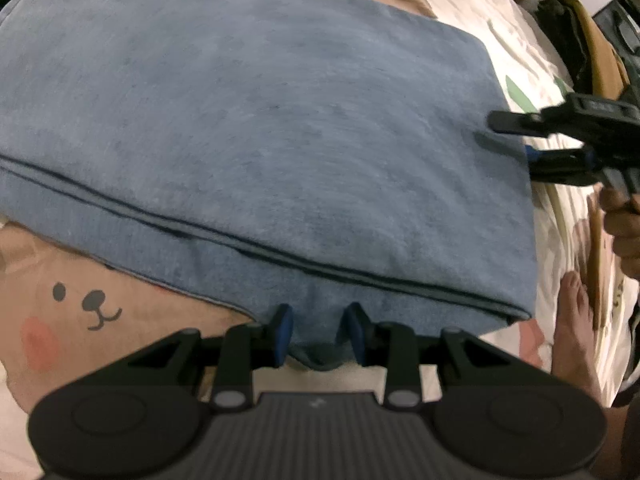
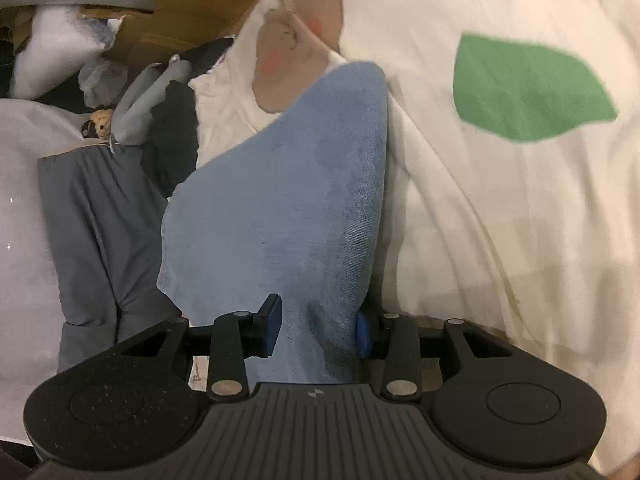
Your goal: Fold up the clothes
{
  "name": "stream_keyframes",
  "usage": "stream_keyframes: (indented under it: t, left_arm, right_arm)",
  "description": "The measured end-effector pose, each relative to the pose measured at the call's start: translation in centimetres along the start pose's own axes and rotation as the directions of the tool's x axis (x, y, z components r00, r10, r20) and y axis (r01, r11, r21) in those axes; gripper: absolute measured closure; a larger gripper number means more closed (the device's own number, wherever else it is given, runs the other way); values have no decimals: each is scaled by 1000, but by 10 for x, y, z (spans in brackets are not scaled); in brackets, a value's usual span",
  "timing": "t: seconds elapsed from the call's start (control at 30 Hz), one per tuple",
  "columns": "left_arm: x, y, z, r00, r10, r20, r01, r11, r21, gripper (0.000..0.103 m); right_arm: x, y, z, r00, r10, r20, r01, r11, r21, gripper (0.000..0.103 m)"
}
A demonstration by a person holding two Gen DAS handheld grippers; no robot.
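Observation:
A blue fleece cloth [image 1: 260,120] lies folded in several layers on a cream bed sheet [image 1: 80,320] printed with bears. At the bottom of the left wrist view my left gripper [image 1: 319,332] is shut on the cloth's near edge, which bunches between the blue pads. My right gripper [image 1: 512,138] reaches in from the right, one finger over the cloth's right edge and one under it. In the right wrist view the blue cloth [image 2: 288,200] fills the space between the pads of the right gripper [image 2: 317,330], creased where it is pinched.
A person's hand [image 1: 624,220] holds the right gripper, and a bare foot [image 1: 576,312] rests on the sheet beside the cloth. A grey garment [image 2: 92,220], dark clothes and a cardboard box [image 2: 192,8] lie past the cloth's far end. A green leaf print [image 2: 528,84] marks the sheet.

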State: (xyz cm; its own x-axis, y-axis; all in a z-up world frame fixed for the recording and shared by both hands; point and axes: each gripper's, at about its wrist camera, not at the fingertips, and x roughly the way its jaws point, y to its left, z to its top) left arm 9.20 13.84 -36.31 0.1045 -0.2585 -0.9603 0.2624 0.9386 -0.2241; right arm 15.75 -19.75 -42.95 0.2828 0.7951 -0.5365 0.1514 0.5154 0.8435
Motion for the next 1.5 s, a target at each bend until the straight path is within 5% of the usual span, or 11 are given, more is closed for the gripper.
stream_keyframes:
  t: [0.23, 0.3, 0.47, 0.87, 1.5]
  left_arm:
    - [-23, 9, 1, 999, 31, 21, -31, 999, -9, 72]
    - [-32, 12, -1, 998, 51, 32, -50, 999, -18, 72]
    - [-50, 22, 2, 994, 90, 60, -87, 995, -55, 72]
    - [-90, 42, 2, 977, 178, 115, -169, 982, -86, 69]
    - [-95, 56, 58, 957, 202, 208, -188, 978, -87, 69]
  right_arm:
    - [18, -5, 0, 999, 42, 3, -42, 999, 14, 66]
    - [18, -5, 0, 1000, 23, -3, -23, 1000, 3, 85]
    - [13, -8, 3, 999, 28, -14, -27, 996, 84, 97]
    - [-28, 28, 33, 1000, 8, 24, -8, 1000, -17, 98]
    - [-128, 32, 149, 980, -183, 83, 193, 973, -130, 98]
